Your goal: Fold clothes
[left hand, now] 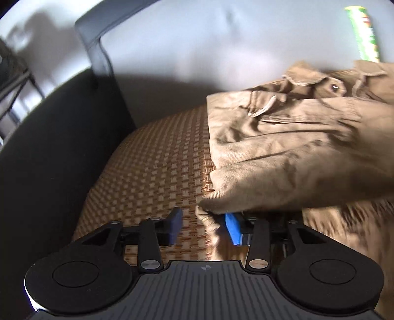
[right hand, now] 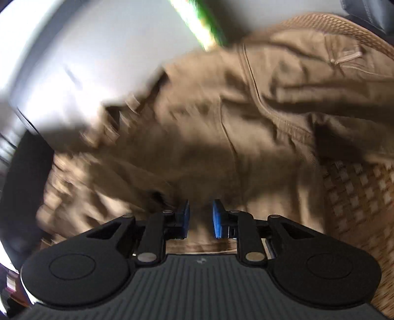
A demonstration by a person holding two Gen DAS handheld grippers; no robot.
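The left hand-held gripper (left hand: 204,227) stands wide, with a corner of the tan trousers (left hand: 295,147) drooping between its blue pads (left hand: 232,227) – no pad squeezes it. If it pulls away now, that corner could flop down and spoil the fold. The trousers lie bunched on the woven mat (left hand: 152,167) on a dark chair (left hand: 49,172), partly folded, I think. The right hand-held gripper (right hand: 200,219) is narrow, with cloth (right hand: 221,123) right below the gap; whether it pinches any, I cannot tell (the picture is smeared). A grab at the wrong layer could drag the pile sideways – maybe bump the green tube (right hand: 199,22). The tube's top is cut off.
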